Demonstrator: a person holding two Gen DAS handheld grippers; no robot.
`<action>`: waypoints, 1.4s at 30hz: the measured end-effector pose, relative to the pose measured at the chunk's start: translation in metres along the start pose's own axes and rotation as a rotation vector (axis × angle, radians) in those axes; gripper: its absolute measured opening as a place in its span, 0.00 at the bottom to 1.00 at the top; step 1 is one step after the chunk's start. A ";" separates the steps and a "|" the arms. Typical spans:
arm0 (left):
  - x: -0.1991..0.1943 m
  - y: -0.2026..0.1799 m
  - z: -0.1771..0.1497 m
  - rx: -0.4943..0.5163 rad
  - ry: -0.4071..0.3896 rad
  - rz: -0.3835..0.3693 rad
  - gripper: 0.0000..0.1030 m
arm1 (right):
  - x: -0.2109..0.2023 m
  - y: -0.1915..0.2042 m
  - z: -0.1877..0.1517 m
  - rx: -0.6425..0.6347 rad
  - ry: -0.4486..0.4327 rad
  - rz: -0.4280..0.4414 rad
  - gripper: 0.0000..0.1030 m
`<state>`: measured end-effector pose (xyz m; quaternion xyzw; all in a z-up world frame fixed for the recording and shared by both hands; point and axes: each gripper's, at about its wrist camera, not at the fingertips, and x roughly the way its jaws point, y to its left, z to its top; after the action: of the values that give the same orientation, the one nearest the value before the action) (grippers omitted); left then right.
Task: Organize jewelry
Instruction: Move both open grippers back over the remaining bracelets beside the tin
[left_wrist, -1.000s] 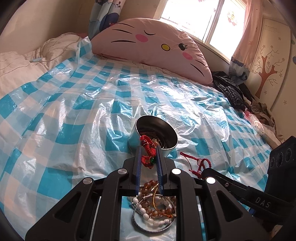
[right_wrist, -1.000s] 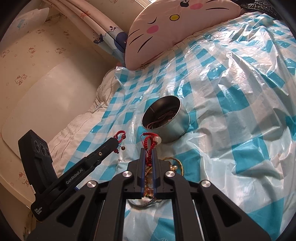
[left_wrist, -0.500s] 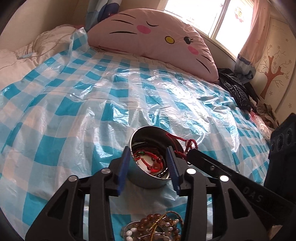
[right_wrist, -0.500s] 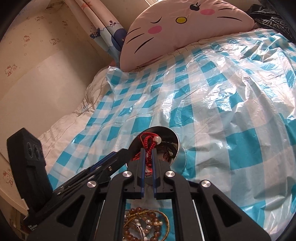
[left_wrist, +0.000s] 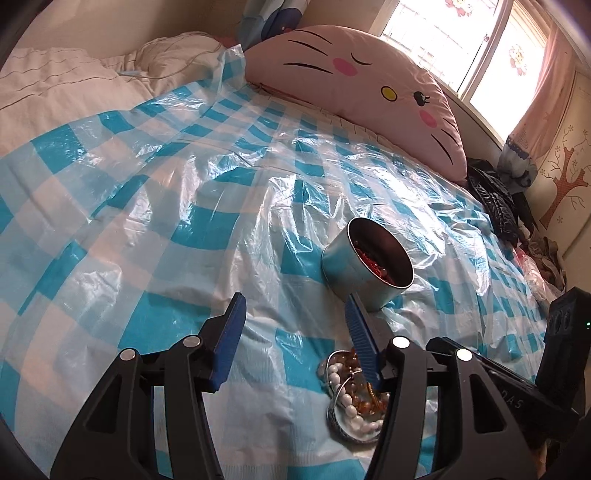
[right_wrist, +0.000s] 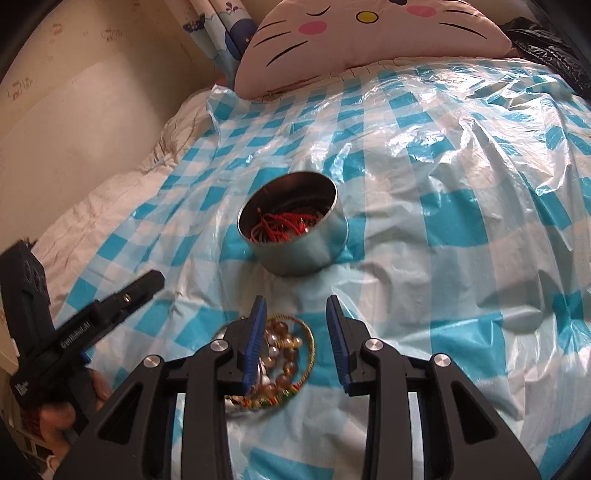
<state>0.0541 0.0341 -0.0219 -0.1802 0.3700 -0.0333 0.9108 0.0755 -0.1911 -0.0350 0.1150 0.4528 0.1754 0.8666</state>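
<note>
A bed (left_wrist: 110, 92) under a blue-and-white checked plastic sheet (left_wrist: 177, 206) filled both wrist views, with a pink cat-face cushion (left_wrist: 354, 77) lying lengthwise across its far end below the window (left_wrist: 454, 40). Near the middle of the sheet stood a round metal tin (right_wrist: 295, 236), upright and open-topped, holding a tangle of red cord bracelets (right_wrist: 280, 229); the right view looked down into it, while the left view showed it from the side with only a little red inside the rim. On the near side of the tin lay a shallow metal lid (left_wrist: 351, 424) heaped with white and amber bead bracelets (right_wrist: 280, 350) and a gold bangle. The left hand-held gripper (left_wrist: 291, 332) hovered over bare sheet beside the lid, its blue jaws opening with nothing between them. The right hand-held gripper (right_wrist: 295, 332) hung above the bead pile, jaws also opening and empty. Only the right view caught the fingers (right_wrist: 55, 413) of the hand holding the left tool.
</note>
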 end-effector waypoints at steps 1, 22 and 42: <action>-0.002 -0.002 -0.003 0.013 0.002 0.002 0.51 | 0.002 0.001 -0.002 -0.014 0.017 -0.024 0.33; -0.006 -0.007 -0.013 0.045 0.027 0.048 0.51 | 0.023 -0.009 -0.002 -0.252 0.103 -0.471 0.49; 0.008 -0.091 -0.051 0.482 0.133 0.043 0.77 | 0.008 -0.019 -0.021 -0.139 0.037 -0.210 0.71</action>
<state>0.0317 -0.0683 -0.0289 0.0529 0.4141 -0.1128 0.9017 0.0668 -0.2041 -0.0596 0.0032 0.4649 0.1169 0.8776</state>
